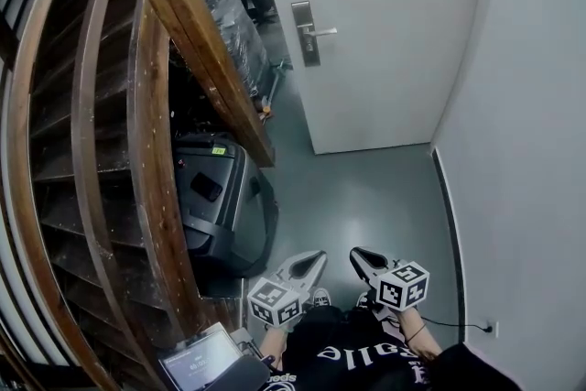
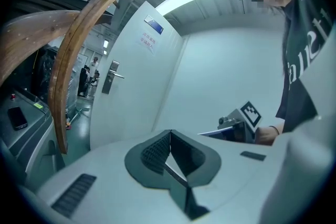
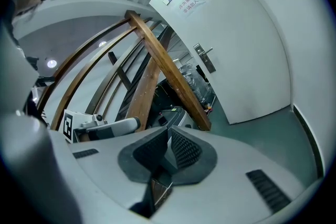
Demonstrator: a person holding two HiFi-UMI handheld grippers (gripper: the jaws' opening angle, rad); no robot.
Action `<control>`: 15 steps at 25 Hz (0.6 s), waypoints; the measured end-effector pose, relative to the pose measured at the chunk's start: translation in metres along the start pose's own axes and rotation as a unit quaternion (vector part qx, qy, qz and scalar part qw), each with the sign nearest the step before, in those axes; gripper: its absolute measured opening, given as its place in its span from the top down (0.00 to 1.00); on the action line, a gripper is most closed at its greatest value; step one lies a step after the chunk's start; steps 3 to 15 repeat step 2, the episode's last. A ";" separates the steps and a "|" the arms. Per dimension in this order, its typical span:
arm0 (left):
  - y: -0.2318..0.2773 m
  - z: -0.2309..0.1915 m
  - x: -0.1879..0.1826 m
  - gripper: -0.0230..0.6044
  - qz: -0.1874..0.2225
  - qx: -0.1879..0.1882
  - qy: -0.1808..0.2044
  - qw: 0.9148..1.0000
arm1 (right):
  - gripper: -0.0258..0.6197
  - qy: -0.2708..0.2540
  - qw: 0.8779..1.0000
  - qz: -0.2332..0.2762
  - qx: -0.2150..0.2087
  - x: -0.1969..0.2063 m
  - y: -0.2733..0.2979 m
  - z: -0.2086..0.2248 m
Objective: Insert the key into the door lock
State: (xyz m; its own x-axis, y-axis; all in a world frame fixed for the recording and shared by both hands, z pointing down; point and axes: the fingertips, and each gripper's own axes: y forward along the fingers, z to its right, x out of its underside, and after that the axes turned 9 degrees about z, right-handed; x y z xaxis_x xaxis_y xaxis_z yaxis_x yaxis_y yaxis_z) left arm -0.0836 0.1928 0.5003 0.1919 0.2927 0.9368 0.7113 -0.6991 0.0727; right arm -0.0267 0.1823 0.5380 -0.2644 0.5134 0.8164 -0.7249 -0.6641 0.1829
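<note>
Closest to us, the right gripper [image 3: 168, 132] has its fingers pressed together on a thin grey sliver, with a brownish piece in the slot behind the pads. We take this for the key [image 3: 169, 157], though it sits edge-on and is too small to be sure. Just left of it, the left gripper [image 2: 169, 132] has its fingers shut tip to tip with nothing between them. Both are held low against the person's body, fingertips pointing forward.

Left of the left fingers rise a black machine [image 1: 215, 197] and a wooden staircase [image 1: 156, 151]. Well ahead of both sets of fingertips stands the white door [image 1: 385, 32]. On it is the door lock [image 1: 307, 32] — a metal plate with a lever handle, slightly left of where the right fingers aim.

We judge the step in hand to be the approach. To do it well, carry the right fingers to the plate and keep the squeeze firm so the key cannot twist. Square the blade with the keyhole before pushing. The keyhole itself cannot be made out from here — nor how far the blade sticks out past the fingertips.
</note>
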 end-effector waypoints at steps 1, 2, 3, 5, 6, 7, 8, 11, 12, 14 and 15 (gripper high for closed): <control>-0.003 -0.005 0.000 0.95 -0.002 -0.002 0.000 1.000 | 0.91 0.000 1.000 0.000 0.001 0.001 0.003 -0.002; -0.006 -0.010 0.001 0.96 -0.004 -0.005 0.000 1.000 | 0.91 0.000 1.000 0.000 0.003 0.003 0.006 -0.004; -0.006 -0.010 0.001 0.96 -0.004 -0.005 0.000 1.000 | 0.91 0.000 1.000 0.000 0.003 0.003 0.006 -0.004; -0.006 -0.010 0.001 0.96 -0.004 -0.005 0.000 1.000 | 0.91 0.000 1.000 0.000 0.003 0.003 0.006 -0.004; -0.006 -0.010 0.001 0.96 -0.004 -0.005 0.000 1.000 | 0.91 0.000 1.000 0.000 0.003 0.003 0.006 -0.004; -0.006 -0.010 0.001 0.96 -0.004 -0.005 0.000 1.000 | 0.91 0.000 1.000 0.000 0.003 0.003 0.006 -0.004; -0.006 -0.010 0.001 0.96 -0.004 -0.005 0.000 1.000 | 0.91 0.000 1.000 0.000 0.003 0.003 0.006 -0.004; -0.006 -0.010 0.001 0.96 -0.004 -0.005 0.000 1.000 | 0.91 0.000 1.000 0.000 0.003 0.003 0.006 -0.004; -0.006 -0.010 0.001 0.96 -0.004 -0.005 0.000 1.000 | 0.91 0.000 1.000 0.000 0.003 0.003 0.006 -0.004; -0.006 -0.010 0.001 0.96 -0.004 -0.005 0.000 1.000 | 0.91 0.000 1.000 0.000 0.003 0.003 0.006 -0.004; -0.006 -0.010 0.001 0.96 -0.004 -0.005 0.000 1.000 | 0.91 0.000 1.000 0.000 0.003 0.003 0.006 -0.004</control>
